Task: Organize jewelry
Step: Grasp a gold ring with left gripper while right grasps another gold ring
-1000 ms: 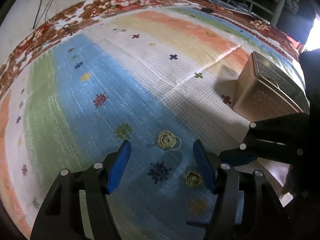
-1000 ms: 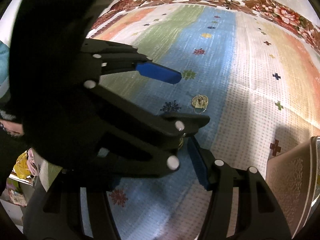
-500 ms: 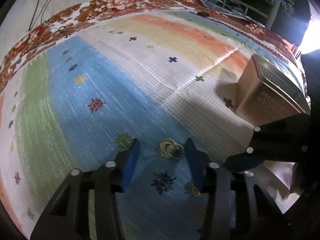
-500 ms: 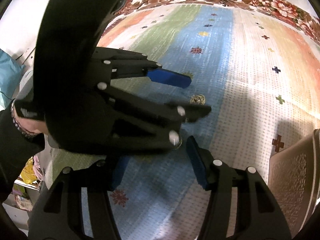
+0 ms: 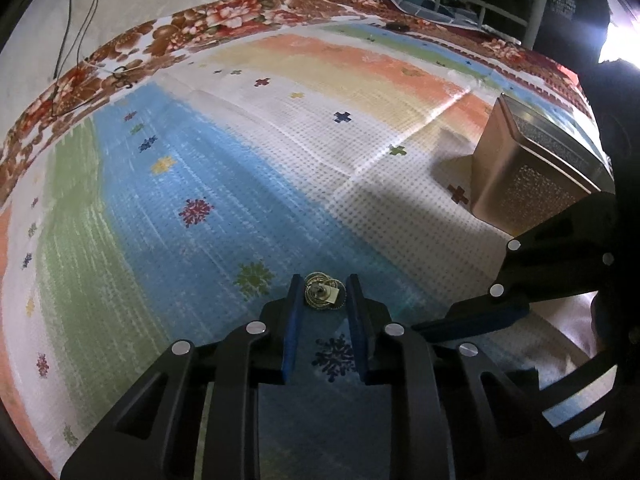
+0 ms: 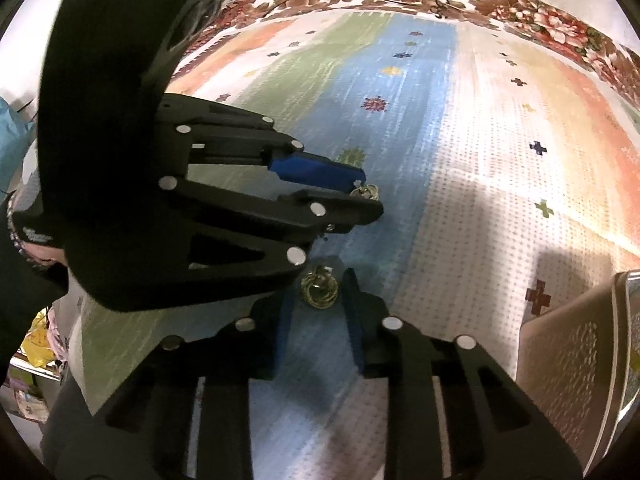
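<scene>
Two gold earrings lie on a striped bedcover. In the left wrist view my left gripper (image 5: 322, 294) has its blue pads closed on one gold earring (image 5: 322, 296) at the tips. In the right wrist view my right gripper (image 6: 320, 292) has its pads closed on the other gold earring (image 6: 319, 292). The left gripper (image 6: 362, 192) also shows there, crossing from the left, with its earring (image 6: 366, 192) at its tip. The right gripper's finger (image 5: 476, 318) shows at the right of the left wrist view.
A brown patterned jewelry box (image 5: 536, 176) stands on the bedcover to the right, also at the right edge of the right wrist view (image 6: 576, 360). A floral border (image 5: 200, 28) and a wall with cables lie at the far side. Bed frames stand at the back right.
Both grippers were open above the earrings. Each has moved forward and closed its pads on one earring.
</scene>
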The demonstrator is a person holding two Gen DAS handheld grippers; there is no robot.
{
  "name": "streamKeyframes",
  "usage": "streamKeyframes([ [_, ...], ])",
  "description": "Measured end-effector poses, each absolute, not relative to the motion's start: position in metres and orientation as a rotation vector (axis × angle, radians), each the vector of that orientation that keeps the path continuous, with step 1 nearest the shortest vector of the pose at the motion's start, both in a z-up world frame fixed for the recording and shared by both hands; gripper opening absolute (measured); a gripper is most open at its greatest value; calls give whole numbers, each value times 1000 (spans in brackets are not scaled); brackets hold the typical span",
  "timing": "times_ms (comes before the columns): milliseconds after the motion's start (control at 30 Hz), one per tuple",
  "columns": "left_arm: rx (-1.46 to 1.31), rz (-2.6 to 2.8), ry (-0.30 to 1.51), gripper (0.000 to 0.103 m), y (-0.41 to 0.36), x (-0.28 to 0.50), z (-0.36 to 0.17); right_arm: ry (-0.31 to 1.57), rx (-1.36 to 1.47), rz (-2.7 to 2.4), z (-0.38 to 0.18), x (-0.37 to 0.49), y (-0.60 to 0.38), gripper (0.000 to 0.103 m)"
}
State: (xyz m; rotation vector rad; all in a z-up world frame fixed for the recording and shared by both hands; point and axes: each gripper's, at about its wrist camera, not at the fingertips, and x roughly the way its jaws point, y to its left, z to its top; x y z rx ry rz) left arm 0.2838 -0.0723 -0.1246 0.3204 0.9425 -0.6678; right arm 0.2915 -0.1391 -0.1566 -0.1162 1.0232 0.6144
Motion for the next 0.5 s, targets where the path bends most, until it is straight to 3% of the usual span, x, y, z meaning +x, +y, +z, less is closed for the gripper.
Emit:
streamKeyframes([
  [500, 298, -630, 939, 16, -64, 280, -119, 1002, -142, 602, -152, 285, -137, 18],
])
